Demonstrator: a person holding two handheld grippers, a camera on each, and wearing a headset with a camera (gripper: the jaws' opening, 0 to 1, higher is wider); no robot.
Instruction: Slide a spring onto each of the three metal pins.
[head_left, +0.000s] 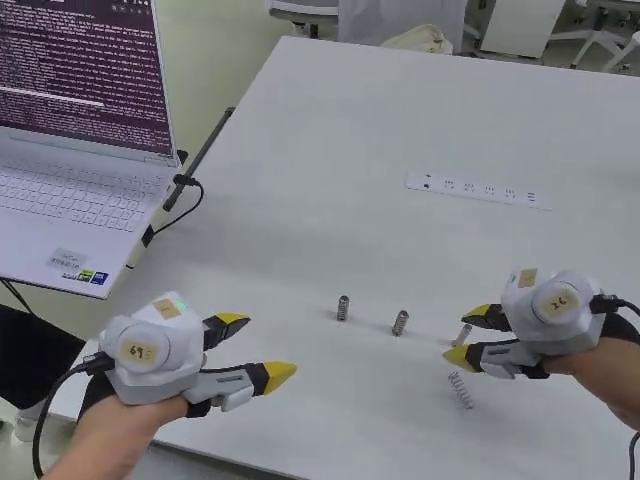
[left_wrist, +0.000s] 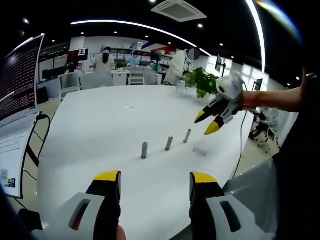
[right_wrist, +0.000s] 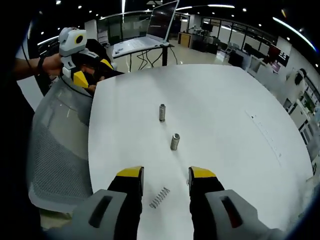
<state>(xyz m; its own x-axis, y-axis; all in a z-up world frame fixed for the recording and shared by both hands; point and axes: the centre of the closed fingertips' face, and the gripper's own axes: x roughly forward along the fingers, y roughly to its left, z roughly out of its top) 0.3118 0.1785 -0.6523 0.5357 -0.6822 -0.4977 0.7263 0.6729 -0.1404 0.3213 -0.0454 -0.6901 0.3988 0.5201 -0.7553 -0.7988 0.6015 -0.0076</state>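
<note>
Spring (head_left: 460, 389) flat on table (head_left: 330, 150)

3 pins (head_left: 400, 323) in row on table (head_left: 330, 170); loose spring (head_left: 460, 389) before rightmost; laptop (head_left: 70, 150) far left

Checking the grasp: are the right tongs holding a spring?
No, the right tongs are open and the loose spring lies on the table.
</note>
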